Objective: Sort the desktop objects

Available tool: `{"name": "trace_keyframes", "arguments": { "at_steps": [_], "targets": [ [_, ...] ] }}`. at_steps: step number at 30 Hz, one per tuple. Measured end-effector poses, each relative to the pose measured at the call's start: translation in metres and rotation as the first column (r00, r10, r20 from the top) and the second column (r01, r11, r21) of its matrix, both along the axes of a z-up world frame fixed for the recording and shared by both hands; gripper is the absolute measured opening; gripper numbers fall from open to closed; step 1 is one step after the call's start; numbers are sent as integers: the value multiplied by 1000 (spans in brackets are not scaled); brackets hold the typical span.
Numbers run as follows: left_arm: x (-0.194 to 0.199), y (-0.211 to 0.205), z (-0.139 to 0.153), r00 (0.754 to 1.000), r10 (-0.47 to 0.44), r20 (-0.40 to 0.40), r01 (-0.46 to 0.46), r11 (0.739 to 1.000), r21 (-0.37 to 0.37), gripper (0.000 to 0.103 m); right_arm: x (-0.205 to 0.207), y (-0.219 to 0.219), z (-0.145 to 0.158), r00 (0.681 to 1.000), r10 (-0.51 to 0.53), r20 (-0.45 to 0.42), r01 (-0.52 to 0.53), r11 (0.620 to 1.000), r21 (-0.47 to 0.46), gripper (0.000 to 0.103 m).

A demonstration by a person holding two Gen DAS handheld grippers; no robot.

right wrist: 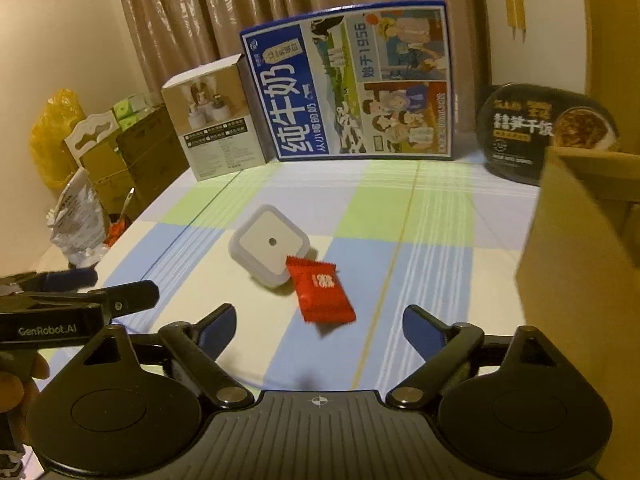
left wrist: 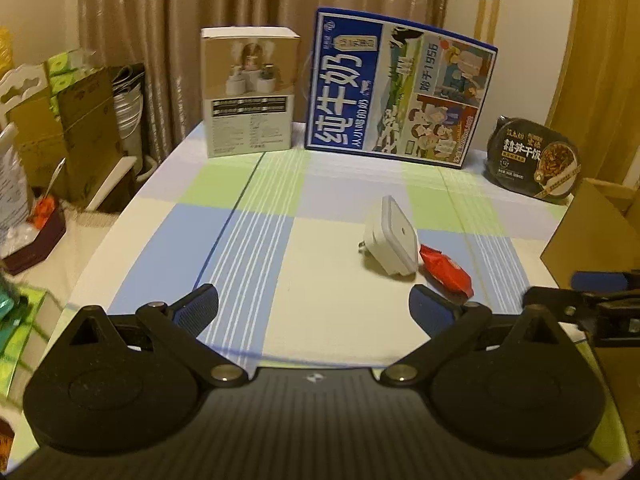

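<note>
Packet, red, is lying mid-frame just above right gripper, touching white plug; both grippers' jaws are gaping, left gripper likewise empty.

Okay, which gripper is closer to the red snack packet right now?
Right. The right gripper is open directly before the red snack packet, nearly straddling it. The left gripper, also open, sits off to the packet's left.

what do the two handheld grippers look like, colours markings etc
Both look the same: matte black bodies with two round discs, black linkage arms on silver pivot screws, and blue ribbed pads on the fingers. The left gripper and right gripper each have a small white crosshair mark on the ridged centre. The left one's side reads GenRobot.AI.
</note>
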State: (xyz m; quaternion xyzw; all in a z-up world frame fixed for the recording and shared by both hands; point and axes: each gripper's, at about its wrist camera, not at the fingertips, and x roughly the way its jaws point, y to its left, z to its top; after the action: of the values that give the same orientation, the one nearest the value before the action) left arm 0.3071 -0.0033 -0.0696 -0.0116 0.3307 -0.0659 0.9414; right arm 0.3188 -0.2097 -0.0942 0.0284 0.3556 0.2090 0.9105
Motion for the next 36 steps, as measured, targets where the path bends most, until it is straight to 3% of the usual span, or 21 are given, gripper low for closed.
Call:
{"name": "trace_keyframes", "arguments": {
  "at_steps": [8, 20, 24, 33, 36],
  "targets": [
    [39, -15, -14, 995, -97, 12, 96, 995, 31, 93, 26, 15, -33, 999, 44, -15, -45, 997, -57, 66],
    [68, -33, -27, 987, -157, 25, 155, 986, 69, 92, 43, 17, -52, 997, 80, 13, -79, 996, -38, 44],
    [73, -37, -30, 984, -177, 20, 175, 983, 62, 92, 43, 16, -52, 997, 68, 28, -65, 994, -88, 24],
    [91, -56, -38, 974, -227, 17, 226, 972, 60, 86, 40, -1, -52, 999, -17, 43, 22, 993, -119, 20],
    [97, -65, -45, 969, -245, 23, 242, 966, 92, 81, 40, -8, -52, 998, -37, 46, 42, 992, -122, 20]
  ]
}}
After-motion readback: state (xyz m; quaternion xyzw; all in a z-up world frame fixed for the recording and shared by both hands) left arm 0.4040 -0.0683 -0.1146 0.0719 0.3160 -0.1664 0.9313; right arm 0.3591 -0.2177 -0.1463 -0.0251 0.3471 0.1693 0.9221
